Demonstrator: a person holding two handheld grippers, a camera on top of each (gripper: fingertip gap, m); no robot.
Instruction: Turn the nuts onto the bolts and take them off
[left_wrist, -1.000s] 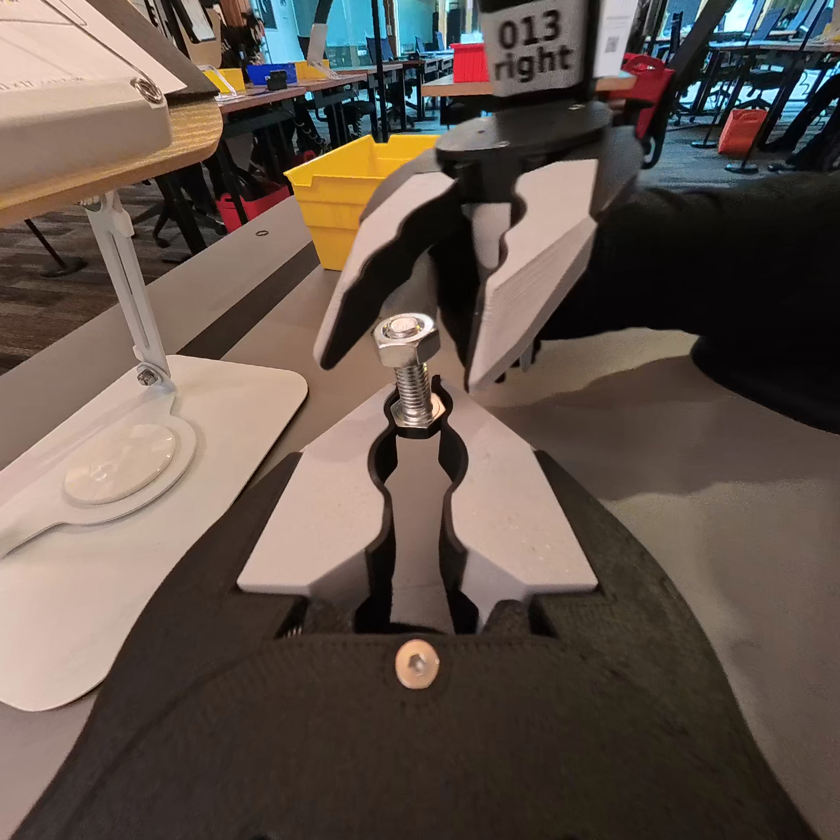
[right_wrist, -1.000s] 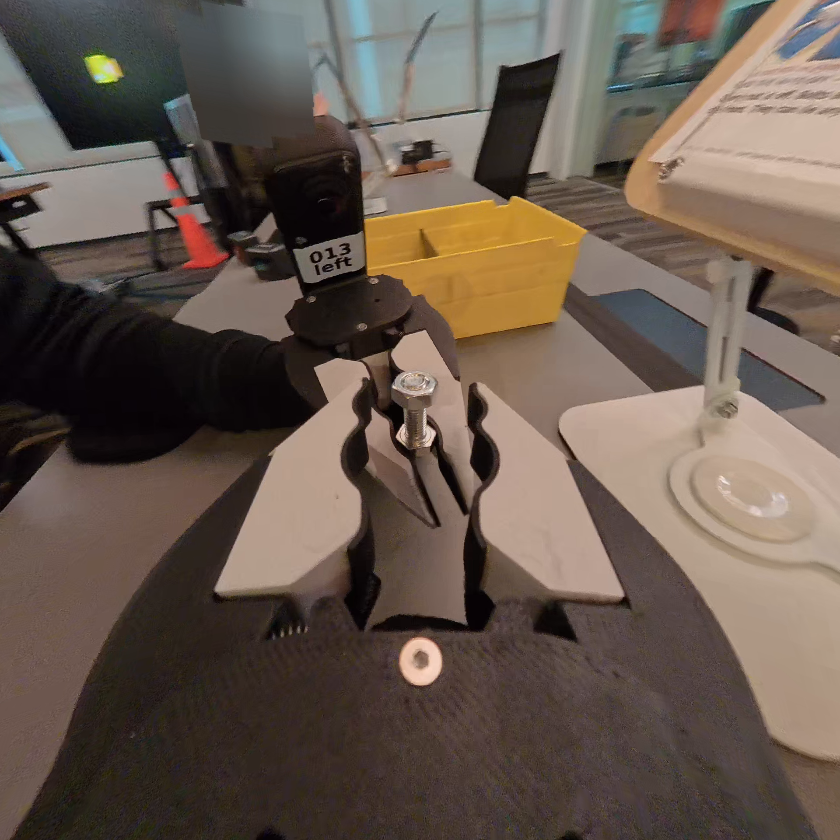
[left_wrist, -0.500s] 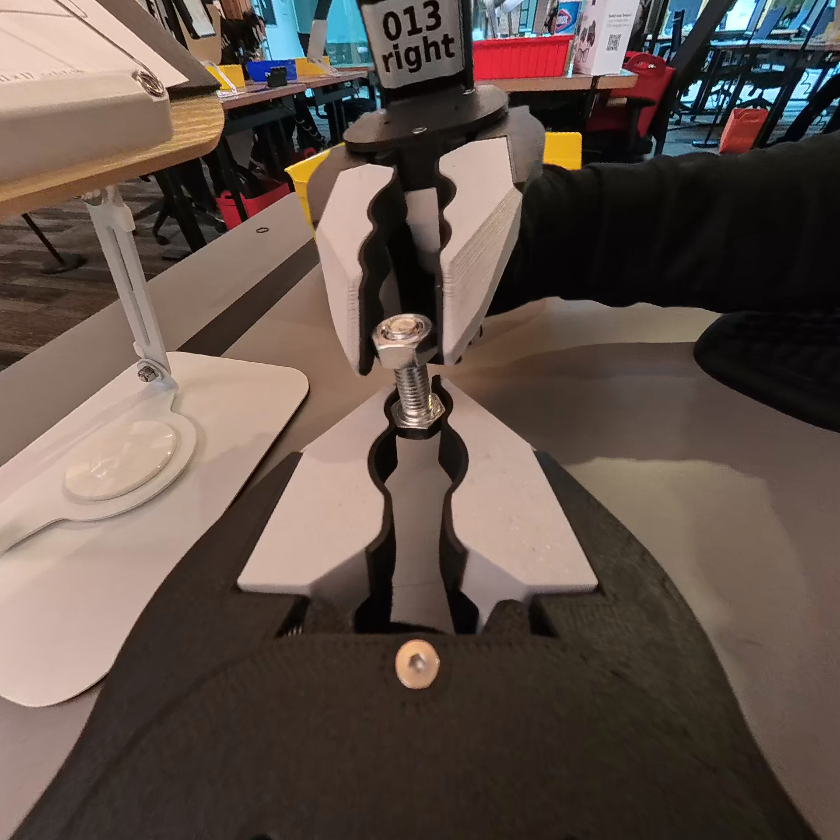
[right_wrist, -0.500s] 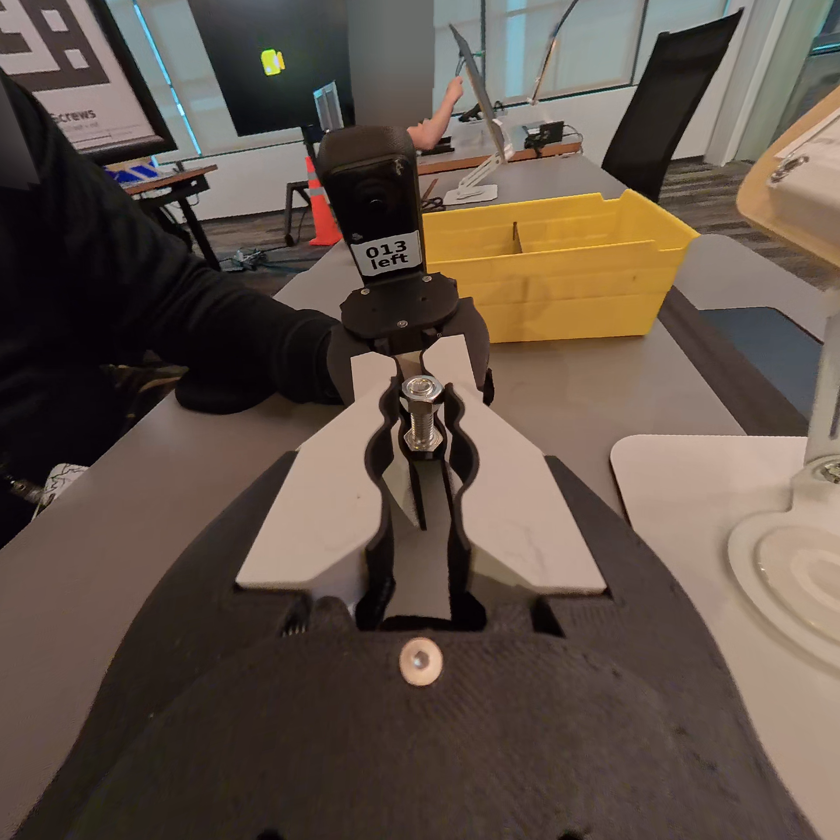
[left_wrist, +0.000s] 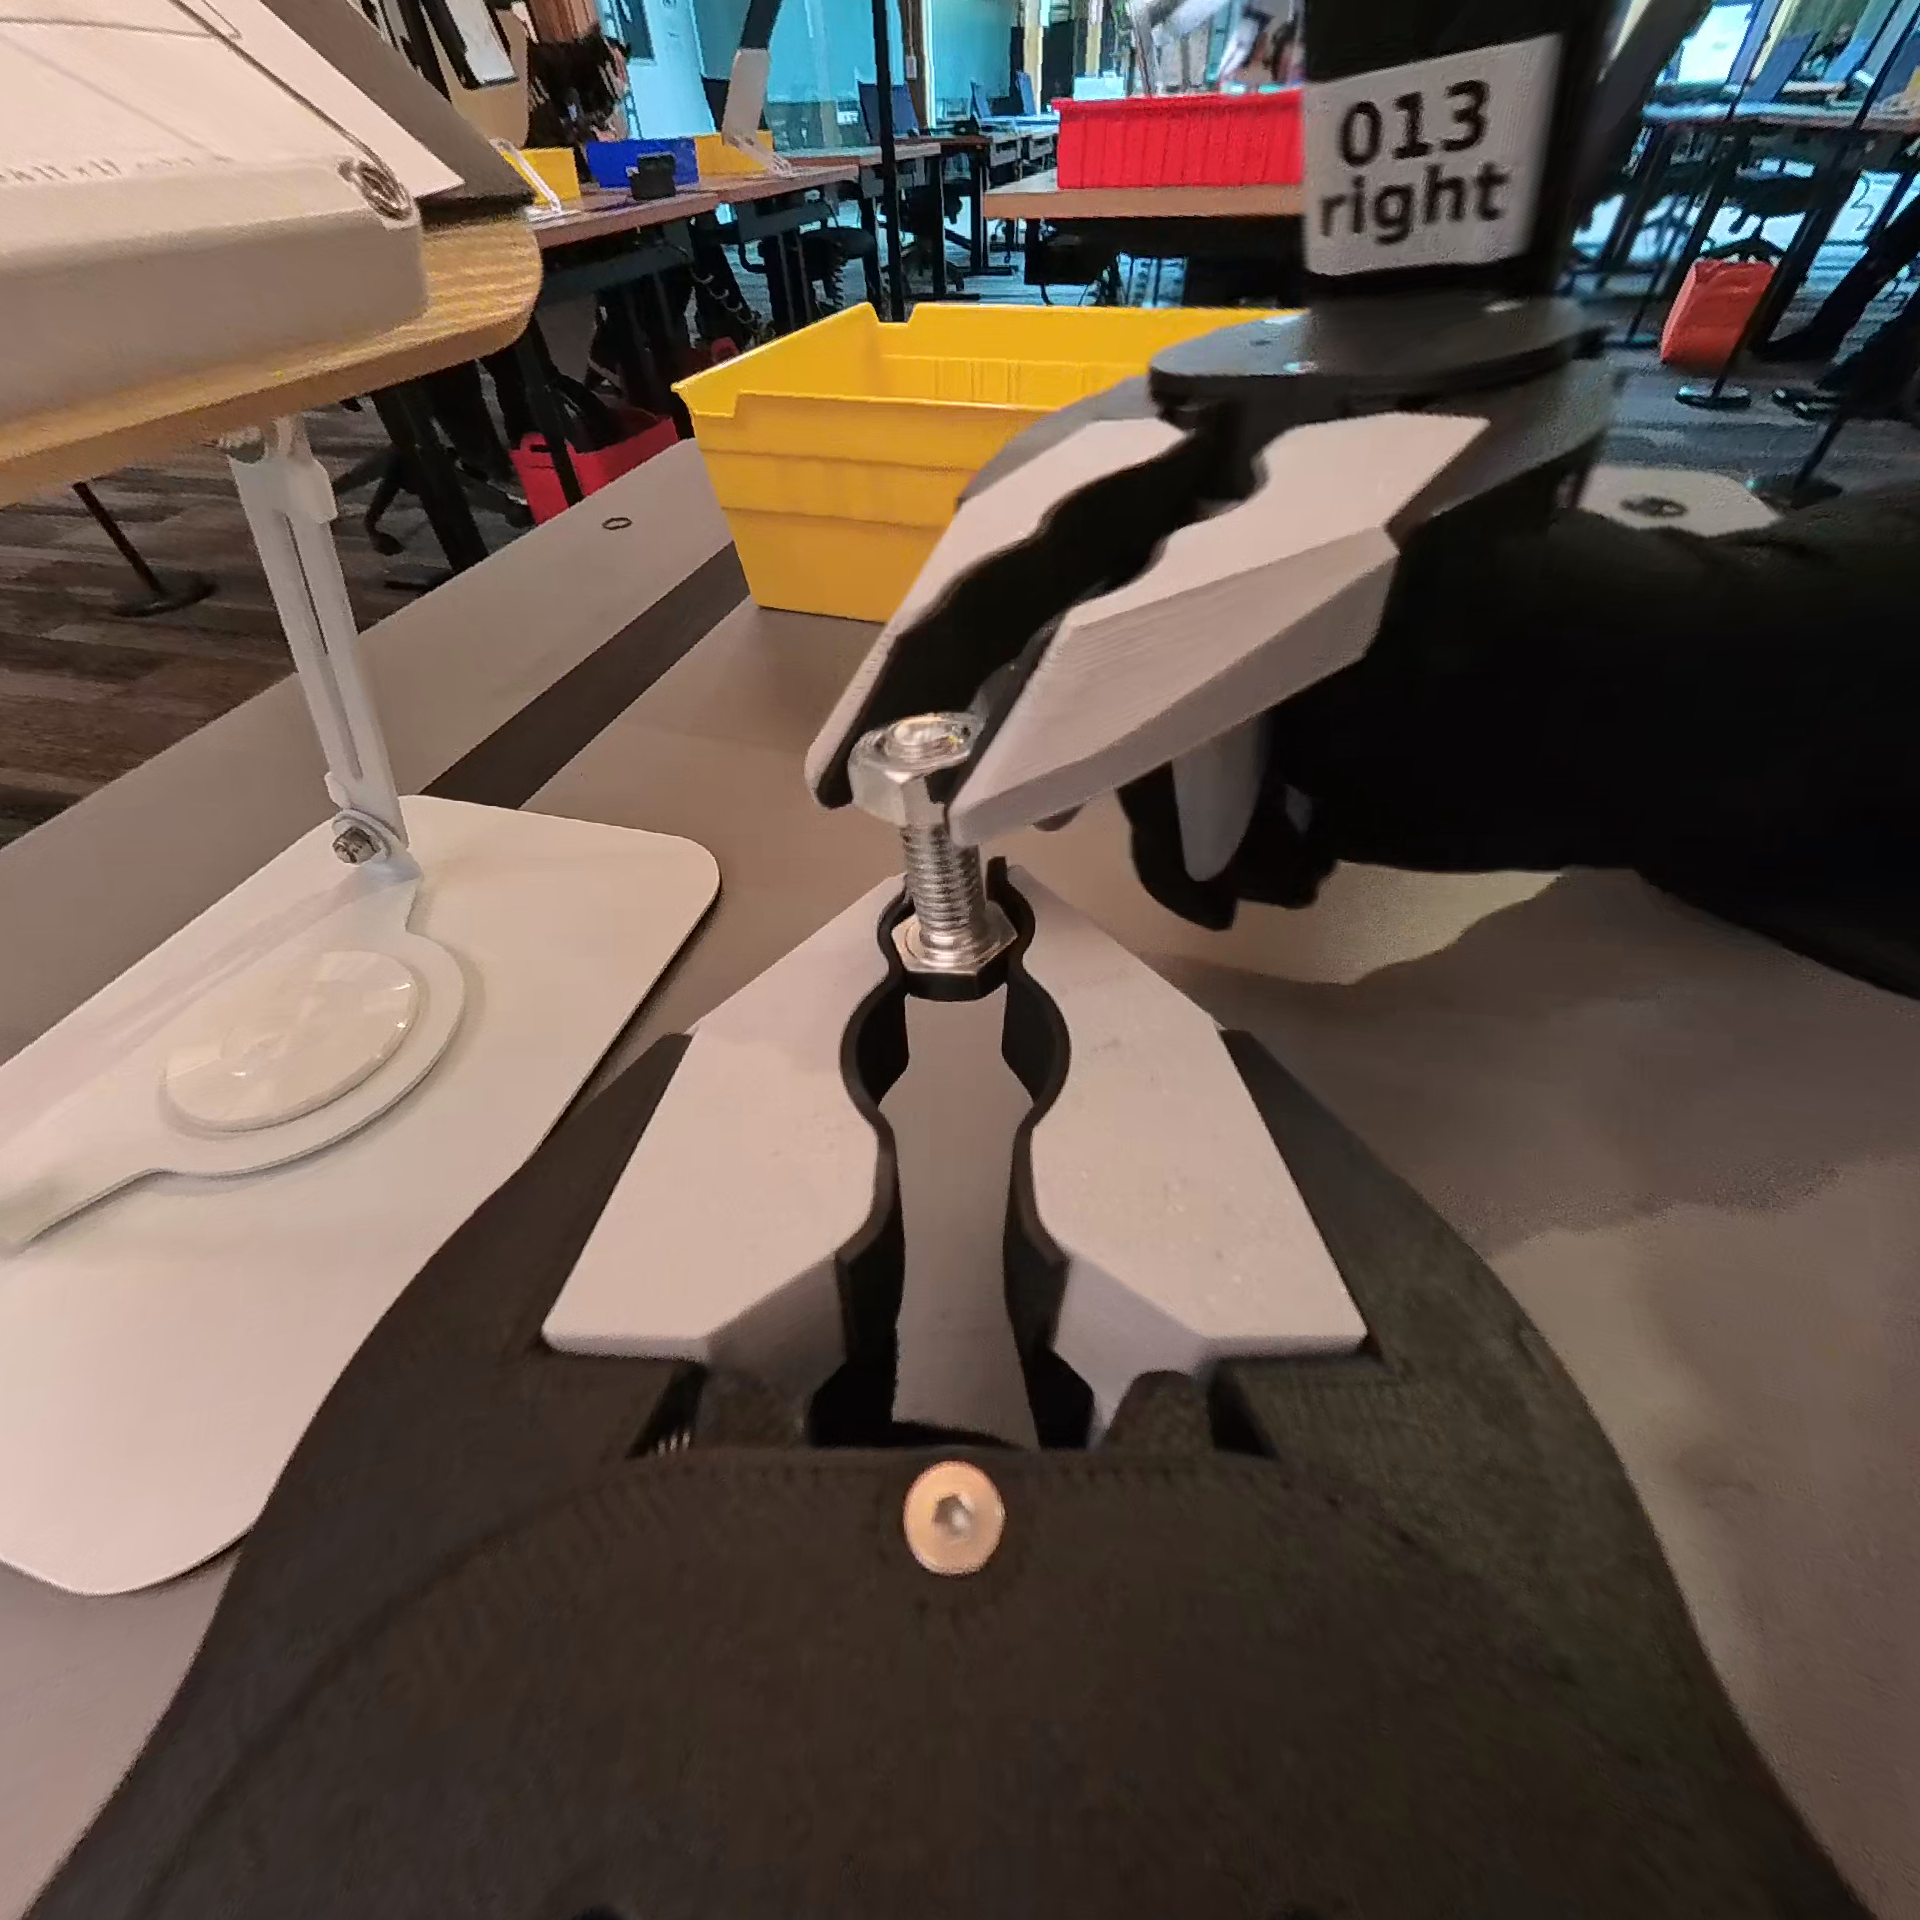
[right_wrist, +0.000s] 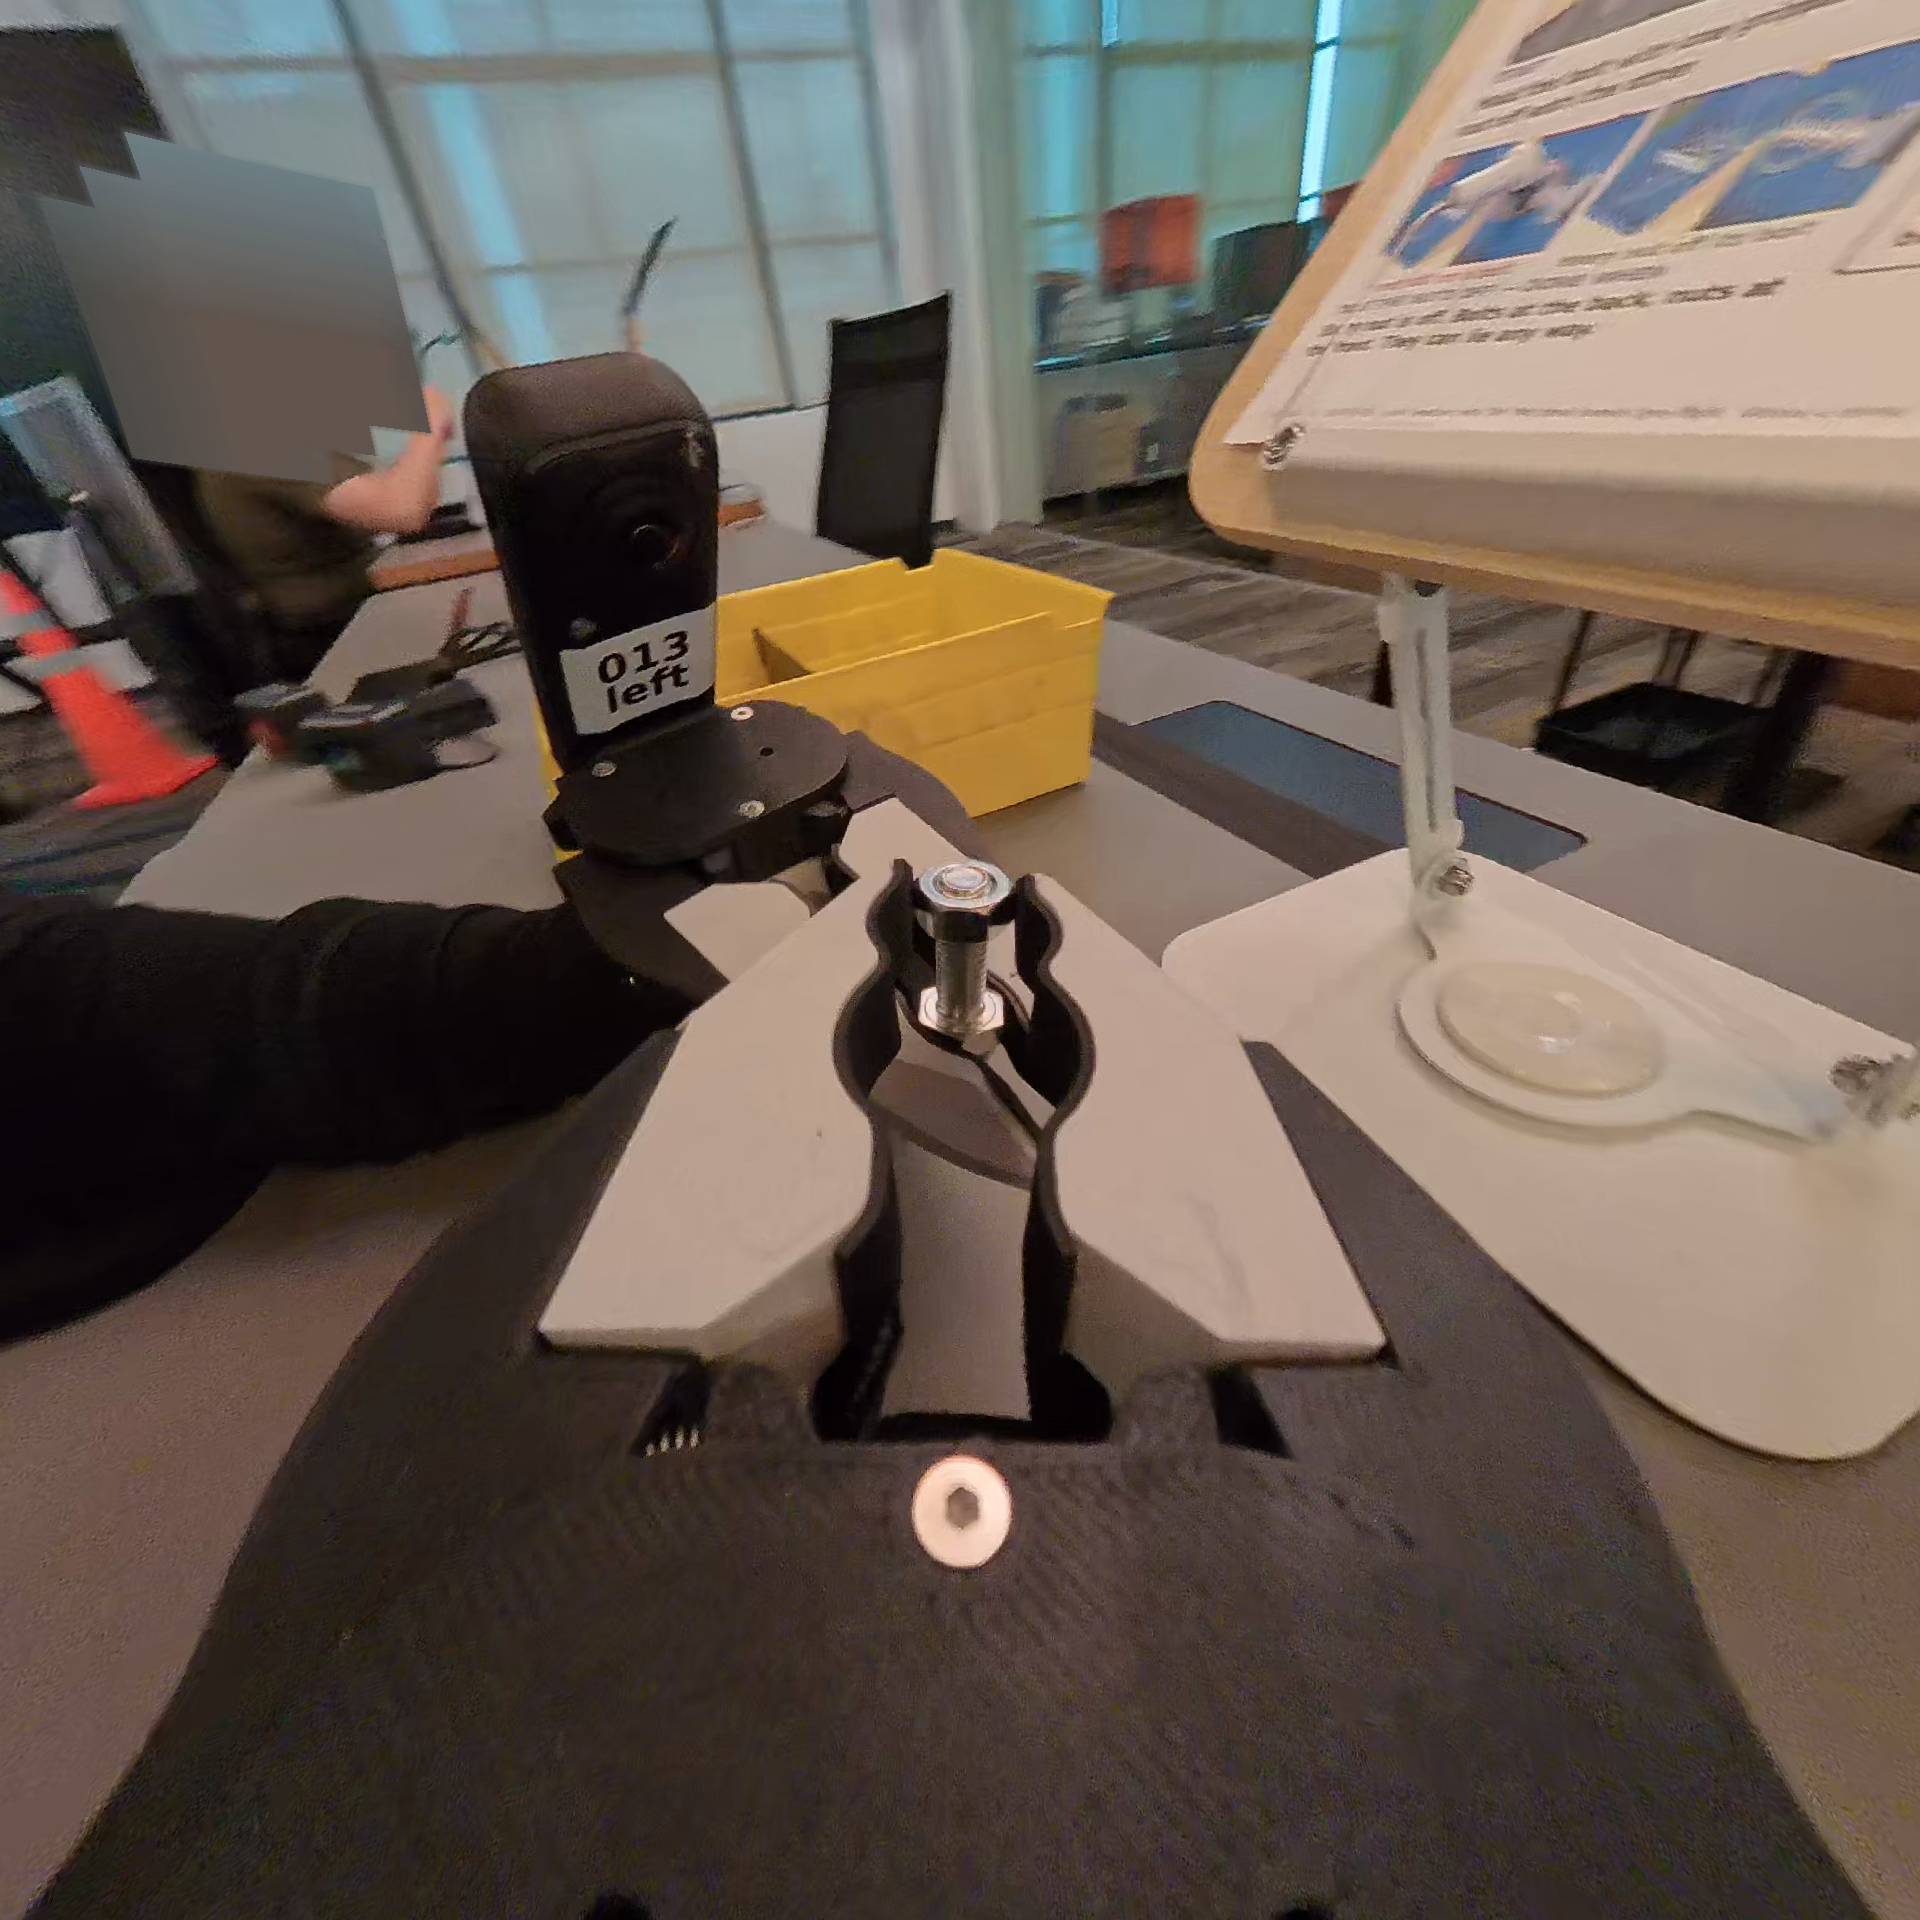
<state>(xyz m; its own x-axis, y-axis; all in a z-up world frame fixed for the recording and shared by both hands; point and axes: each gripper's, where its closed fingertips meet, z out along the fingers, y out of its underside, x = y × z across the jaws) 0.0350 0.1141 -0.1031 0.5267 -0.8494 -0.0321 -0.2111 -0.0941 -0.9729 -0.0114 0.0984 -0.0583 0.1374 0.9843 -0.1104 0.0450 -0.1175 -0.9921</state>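
Note:
A silver bolt (left_wrist: 938, 871) stands upright with a hex nut (left_wrist: 954, 948) low on its thread. My left gripper (left_wrist: 951, 940) is shut on the nut at its fingertips, just above the grey table (left_wrist: 1558, 1195). My right gripper (left_wrist: 906, 774) comes in from the upper right, tilted, and is shut on the bolt's hex head (left_wrist: 910, 761). In the right wrist view my right gripper (right_wrist: 961, 902) clamps the head (right_wrist: 962, 891). The nut (right_wrist: 958, 1010) sits below it, and the left gripper's camera mount (right_wrist: 613, 613) is behind to the left.
A yellow bin (left_wrist: 894, 457) stands behind the bolt; it also shows in the right wrist view (right_wrist: 935, 675). A white stand base (left_wrist: 343, 1039) with an upright arm carries a tilted wooden board (right_wrist: 1621, 343) with sheets. A black sleeve (left_wrist: 1662, 707) lies on the right. Tip to tip, the grippers are about 6 cm apart.
My right gripper went from open beside the bolt head to shut on it. It then swung round the bolt towards the right with the head in its grip. My left gripper held still.

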